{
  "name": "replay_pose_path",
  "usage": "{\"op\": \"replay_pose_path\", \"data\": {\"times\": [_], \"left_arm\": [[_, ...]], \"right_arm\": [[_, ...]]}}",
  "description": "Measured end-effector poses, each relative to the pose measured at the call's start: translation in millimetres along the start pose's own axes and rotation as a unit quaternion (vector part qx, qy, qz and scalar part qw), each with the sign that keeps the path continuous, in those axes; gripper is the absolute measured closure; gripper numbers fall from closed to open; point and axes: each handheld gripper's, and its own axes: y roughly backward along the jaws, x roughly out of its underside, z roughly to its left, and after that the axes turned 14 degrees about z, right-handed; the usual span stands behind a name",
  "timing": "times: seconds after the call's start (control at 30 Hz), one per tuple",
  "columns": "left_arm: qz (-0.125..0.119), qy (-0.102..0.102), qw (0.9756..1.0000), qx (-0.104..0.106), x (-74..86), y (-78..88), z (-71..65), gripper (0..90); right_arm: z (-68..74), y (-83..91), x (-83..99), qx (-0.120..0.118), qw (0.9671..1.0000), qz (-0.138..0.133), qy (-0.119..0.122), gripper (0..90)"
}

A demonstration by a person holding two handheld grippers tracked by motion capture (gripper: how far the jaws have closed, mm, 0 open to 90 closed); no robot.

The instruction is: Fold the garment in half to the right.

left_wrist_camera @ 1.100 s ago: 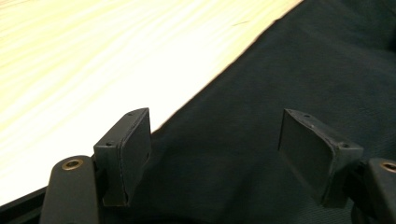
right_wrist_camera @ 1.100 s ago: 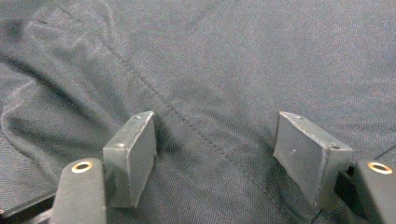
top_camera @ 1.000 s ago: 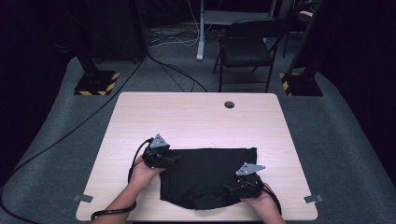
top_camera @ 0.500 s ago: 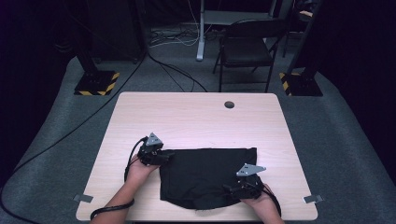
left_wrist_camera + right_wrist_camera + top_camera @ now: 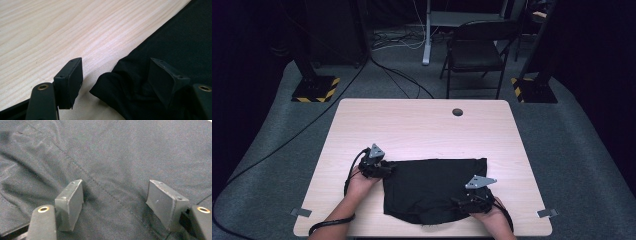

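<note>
A black cloth [image 5: 434,190] lies spread flat on the near half of the wooden table [image 5: 422,130]. My left gripper [image 5: 386,169] sits at the cloth's upper left corner. In the left gripper view its jaws [image 5: 116,65] stand open, low over the table. A puckered corner of the cloth [image 5: 112,82] lies between them, and the pads do not press on it. My right gripper [image 5: 461,202] rests at the cloth's near right part. Its jaws [image 5: 115,183] stand open over the cloth [image 5: 112,150], with a stitched seam running between them.
A round cable hole [image 5: 457,112] sits near the table's far edge. Bits of tape [image 5: 301,212] [image 5: 546,213] mark the front corners. Beyond the table stand a black chair [image 5: 477,50] and two stand bases with yellow-black stripes [image 5: 314,90] [image 5: 532,90].
My left gripper has shifted a little to the left and lower at the cloth's corner. The right gripper and the cloth have stayed put.
</note>
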Motion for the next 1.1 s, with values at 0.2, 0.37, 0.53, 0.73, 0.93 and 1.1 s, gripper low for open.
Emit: {"op": "replay_pose_path", "data": {"times": [0.2,0.37,0.53,0.73,0.93,1.1], "left_arm": [[-0.007,-0.001,1.0,0.006,0.6,-1.6,0.1,28.3],[-0.006,0.012,0.9998,0.016,1.1,-2.6,2.2,27.8],[-0.006,0.014,0.9997,0.02,1.0,-2.8,2.8,27.1],[-0.005,0.014,0.9997,0.019,0.9,-2.9,2.8,26.2],[-0.004,0.015,0.9997,0.017,0.6,-3.1,2.8,24.7],[-0.003,0.016,0.9997,0.016,0.5,-3.2,2.8,24.0]], "right_arm": [[-3.3,1.1,1.7,0.003,1.0,-0.001,-0.004,28.7],[-4.3,1.2,2.7,0.003,0.9999,-0.005,-0.008,28.3],[-5.0,1.1,5.9,-0.011,0.9991,-0.021,-0.034,22.0],[-5.2,6.3,2.7,-0.027,0.9973,-0.028,-0.063,18.7],[10.2,13.0,-14.6,-0.014,0.9996,-0.009,-0.023,19.6],[26.3,12.5,-34.7,-0.02,0.9998,-0.01,0.003,19.8]]}}
